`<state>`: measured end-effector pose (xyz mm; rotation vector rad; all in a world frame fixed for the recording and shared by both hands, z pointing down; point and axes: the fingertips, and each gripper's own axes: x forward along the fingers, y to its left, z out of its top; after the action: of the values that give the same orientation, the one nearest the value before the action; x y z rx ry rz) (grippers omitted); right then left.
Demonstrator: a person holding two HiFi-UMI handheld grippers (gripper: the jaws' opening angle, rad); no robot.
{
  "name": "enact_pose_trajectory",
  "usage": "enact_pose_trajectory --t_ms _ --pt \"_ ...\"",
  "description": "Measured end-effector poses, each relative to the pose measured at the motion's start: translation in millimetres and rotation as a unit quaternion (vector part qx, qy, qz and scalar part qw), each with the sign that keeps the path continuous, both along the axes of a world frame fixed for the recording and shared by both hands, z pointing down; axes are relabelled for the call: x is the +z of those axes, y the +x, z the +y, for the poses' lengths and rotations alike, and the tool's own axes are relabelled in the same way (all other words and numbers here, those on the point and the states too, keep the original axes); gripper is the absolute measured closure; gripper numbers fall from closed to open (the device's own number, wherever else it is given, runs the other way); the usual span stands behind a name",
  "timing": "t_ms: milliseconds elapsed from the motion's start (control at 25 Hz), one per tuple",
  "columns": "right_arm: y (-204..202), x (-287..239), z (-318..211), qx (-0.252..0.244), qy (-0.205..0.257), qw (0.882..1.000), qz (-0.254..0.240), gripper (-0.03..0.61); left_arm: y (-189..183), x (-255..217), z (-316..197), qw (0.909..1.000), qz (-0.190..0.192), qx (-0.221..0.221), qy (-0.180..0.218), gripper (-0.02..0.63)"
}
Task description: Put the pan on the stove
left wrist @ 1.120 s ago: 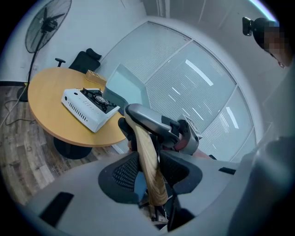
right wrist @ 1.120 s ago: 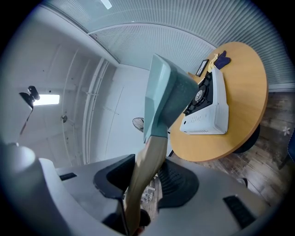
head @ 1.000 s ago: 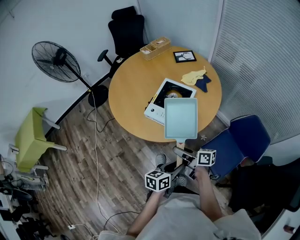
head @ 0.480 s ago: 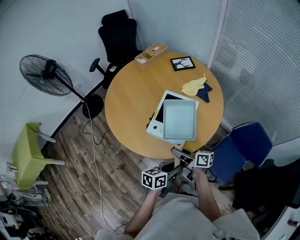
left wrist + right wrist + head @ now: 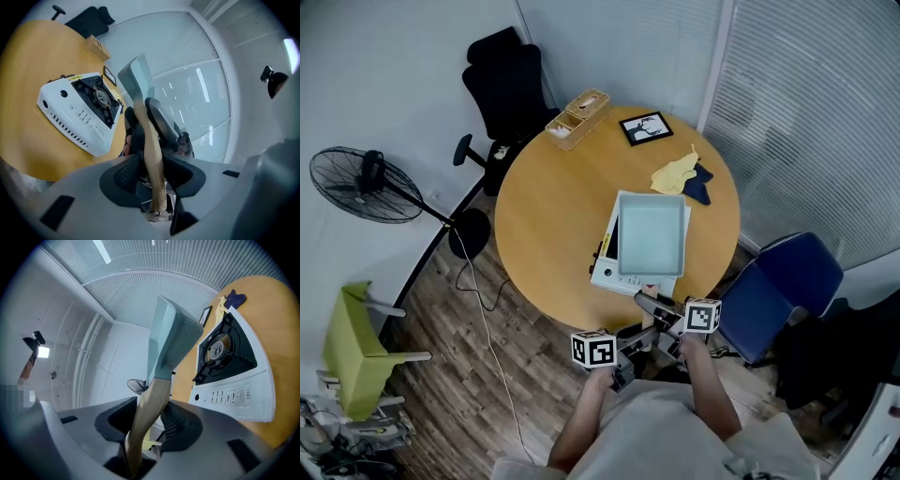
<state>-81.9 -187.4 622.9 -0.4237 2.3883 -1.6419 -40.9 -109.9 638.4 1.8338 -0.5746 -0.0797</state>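
A pale blue-green rectangular pan [image 5: 652,234] hangs over the white portable gas stove [image 5: 614,275] on the round wooden table [image 5: 548,216]. Its wooden handle [image 5: 152,154] points back toward me. My left gripper [image 5: 639,339] and right gripper [image 5: 654,307] are both shut on that handle, at the table's near edge. In the left gripper view the pan [image 5: 136,75] is raised, with the stove [image 5: 79,110] down to its left. In the right gripper view the pan [image 5: 171,333] stands above the handle [image 5: 147,413], with the stove's burner [image 5: 218,350] to the right. The pan covers most of the stove in the head view.
At the table's far side lie a wooden box [image 5: 577,117], a picture frame [image 5: 644,127] and yellow and dark blue cloths [image 5: 680,175]. A blue chair [image 5: 778,291] stands at my right, a black chair [image 5: 502,80] beyond the table, and a fan [image 5: 361,183] and a green chair [image 5: 352,347] at left.
Held by both grippers, the pan has moved from the table's near edge forward over the stove, and now covers most of it. Both grips are unchanged.
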Motion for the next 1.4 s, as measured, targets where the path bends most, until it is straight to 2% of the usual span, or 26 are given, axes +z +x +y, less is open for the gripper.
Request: enact_pose_trajectory --t_ms 240,440,600,880,1000,1200,1400 --pt "-3 13 -9 0.021 -0.015 1.0 0.017 0.42 -7 4 -8 0.9996 0.017 0.016 -0.015 0.476" --pt "-12 1 -17 0.029 -0.009 0.999 -0.014 0.413 -6 -3 -15 0.9916 0.115 0.041 -0.042 0.497" --pt "-8 17 -19 0.031 -0.04 0.999 0.021 0.41 -6 -2 -21 0.9905 0.118 0.056 -0.042 0.497" --pt "-18 15 -28 0.021 -0.034 0.999 0.02 0.41 -14 0 -28 0.9891 0.125 0.068 -0.038 0.497" --pt "-17 26 -28 0.02 -0.048 0.998 0.04 0.411 -14 6 -29 0.9881 0.121 0.086 -0.04 0.495" --pt "-16 35 -29 0.018 -0.066 0.997 0.034 0.413 -15 11 -30 0.9865 0.122 0.101 -0.043 0.494" --pt "-18 41 -32 0.018 -0.082 0.996 0.025 0.413 -17 16 -33 0.9846 0.13 0.081 -0.083 0.492"
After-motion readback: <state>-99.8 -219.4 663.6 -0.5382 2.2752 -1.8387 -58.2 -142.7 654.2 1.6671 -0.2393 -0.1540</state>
